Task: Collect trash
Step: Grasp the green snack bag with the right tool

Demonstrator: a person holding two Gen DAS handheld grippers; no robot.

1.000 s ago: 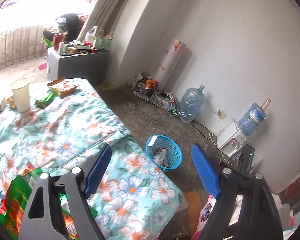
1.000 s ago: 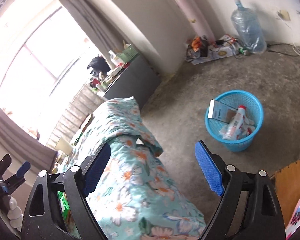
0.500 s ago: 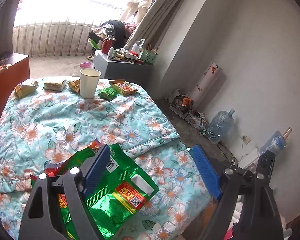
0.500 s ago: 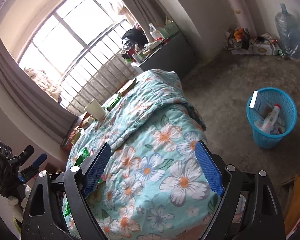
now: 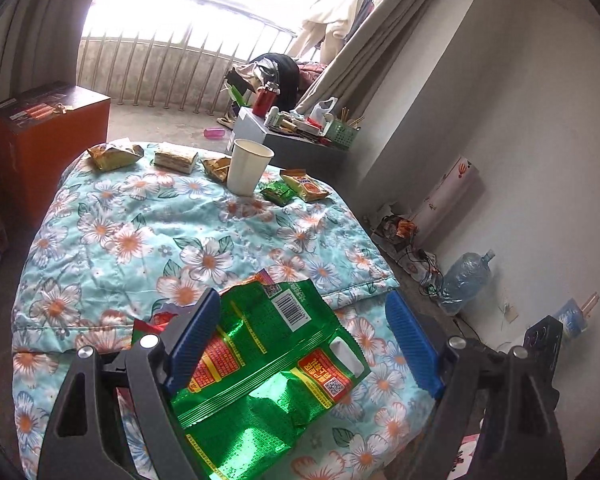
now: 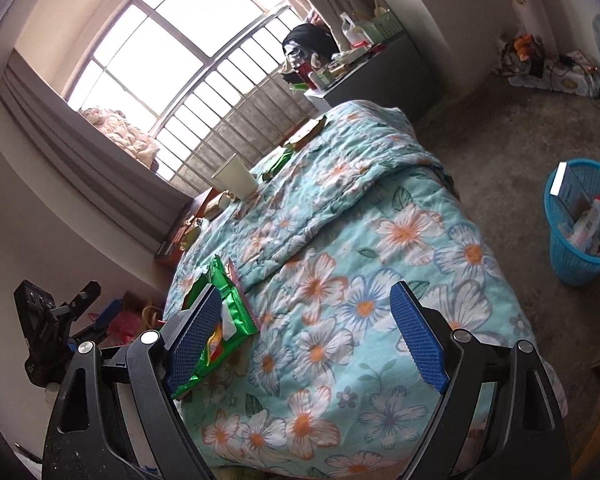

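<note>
Both views have swung off the basket [image 6: 582, 220] onto the bed [image 5: 148, 236], and the left hand-held gripper [image 5: 304, 340], wide open and empty like the right [image 6: 306, 330], should drop squarely over the green wrapper [image 5: 268, 364] before closing.

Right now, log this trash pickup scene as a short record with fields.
surface: floral quilt
nearest trash: green foil wrapper, flat on the quilt's near end
far trash: paper cup upright among small snack packets
bin: blue basket on the floor, already holding items
left tongs: open, over the wrapper
right tongs: open, empty
</note>
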